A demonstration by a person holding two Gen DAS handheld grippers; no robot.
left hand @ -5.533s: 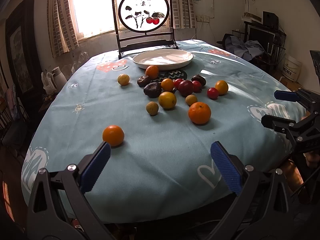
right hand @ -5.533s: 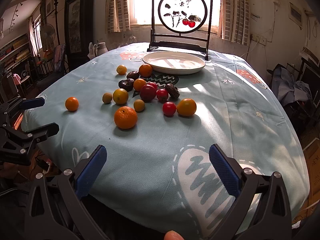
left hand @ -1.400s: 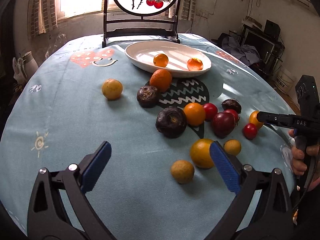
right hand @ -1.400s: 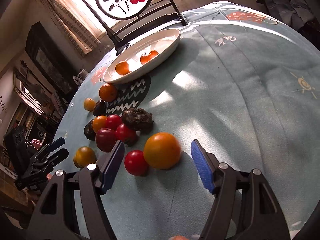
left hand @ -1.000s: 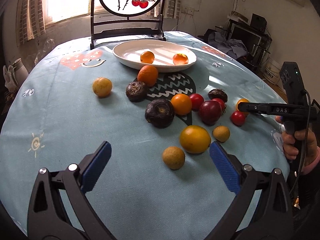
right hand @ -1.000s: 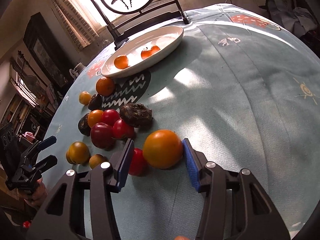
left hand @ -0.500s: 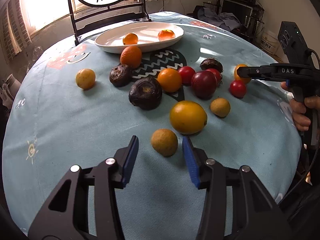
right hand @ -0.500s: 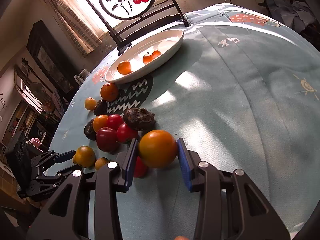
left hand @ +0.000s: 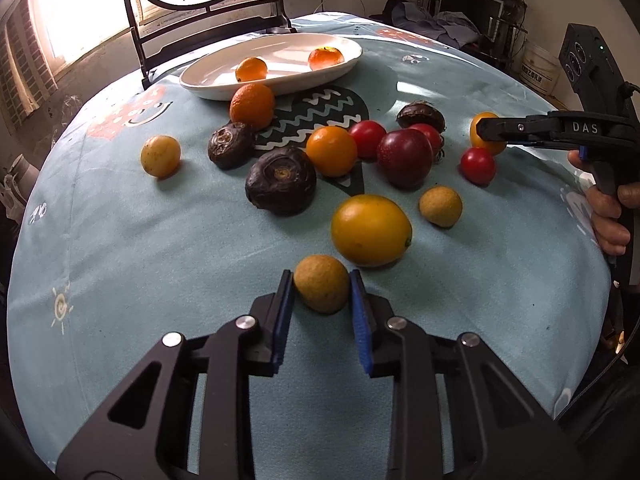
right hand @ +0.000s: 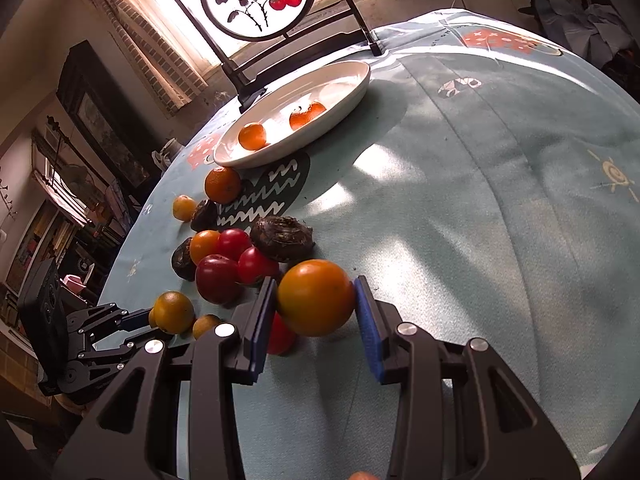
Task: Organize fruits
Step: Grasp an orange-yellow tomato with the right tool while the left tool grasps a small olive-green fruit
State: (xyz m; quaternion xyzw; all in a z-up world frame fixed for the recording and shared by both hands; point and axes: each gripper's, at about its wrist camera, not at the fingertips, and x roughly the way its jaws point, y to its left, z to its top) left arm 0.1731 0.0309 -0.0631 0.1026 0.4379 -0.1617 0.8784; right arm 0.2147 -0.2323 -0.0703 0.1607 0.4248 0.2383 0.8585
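Both clamped | left hand-held gripper [left hand: 322, 294]: tan fruit [left hand: 321, 289] | right hand-held gripper [right hand: 315, 300]: orange tomato [right hand: 315, 297]

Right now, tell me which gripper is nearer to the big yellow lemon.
Left. The left gripper is shut on the small tan fruit right beside the big yellow lemon. The right gripper clamps the orange tomato across the pile, beyond the red tomato.

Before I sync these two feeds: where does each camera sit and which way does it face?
Left wrist: on the left gripper, facing across the table to the plate; its fingers clasp a tan fruit, and the right gripper shows.
Right wrist: on the right gripper, facing the plate; its fingers clasp an orange fruit.
Shared: plate, fruit cluster, round screen.
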